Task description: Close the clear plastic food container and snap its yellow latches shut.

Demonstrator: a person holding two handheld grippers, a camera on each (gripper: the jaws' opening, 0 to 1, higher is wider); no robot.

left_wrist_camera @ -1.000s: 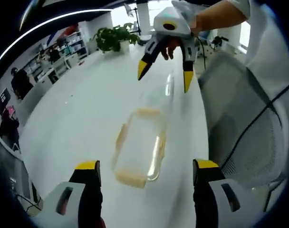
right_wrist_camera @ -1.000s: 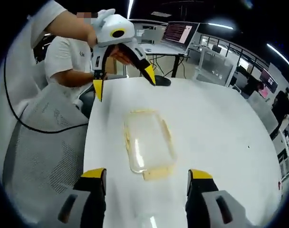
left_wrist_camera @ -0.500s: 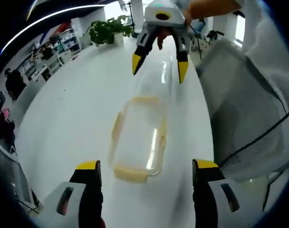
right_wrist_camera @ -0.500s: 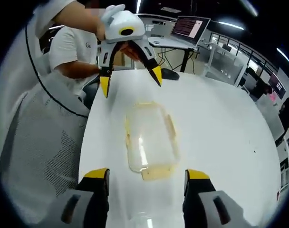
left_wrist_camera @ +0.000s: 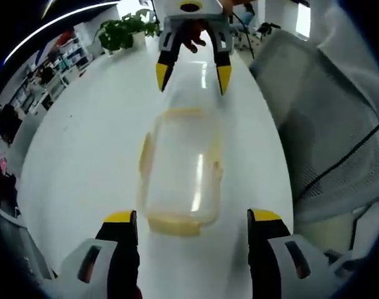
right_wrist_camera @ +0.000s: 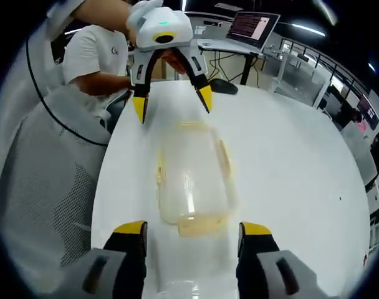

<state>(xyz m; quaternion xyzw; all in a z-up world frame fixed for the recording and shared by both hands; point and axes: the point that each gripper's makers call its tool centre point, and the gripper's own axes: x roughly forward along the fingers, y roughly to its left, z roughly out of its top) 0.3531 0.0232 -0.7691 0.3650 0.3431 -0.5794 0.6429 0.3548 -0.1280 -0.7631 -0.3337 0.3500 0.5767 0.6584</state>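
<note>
Holding both pairs of jaws spread wide and empty, I have my left gripper [left_wrist_camera: 188, 218] at one short end of the container [left_wrist_camera: 179, 168] and my right gripper [right_wrist_camera: 191, 229] at the opposite end, so each one faces the other across it. The container lies flat on the white table [left_wrist_camera: 83, 137], between the two sets of yellow tips, and I touch it nowhere.

As for progress, the lid looks to be sitting on the box already (the clear plastic makes that hard to be sure of), while the latches [right_wrist_camera: 199, 225] seem unsnapped: the one nearest my right jaws lies splayed out on the table, and those on the long sides stick outward. So, as I judge it, all the snapping is left to do.

Counting: one container, four yellow latches as far as I can make out, two grippers, one mesh chair [left_wrist_camera: 314, 124], one potted plant [left_wrist_camera: 121, 31], one laptop [right_wrist_camera: 249, 26].
</note>
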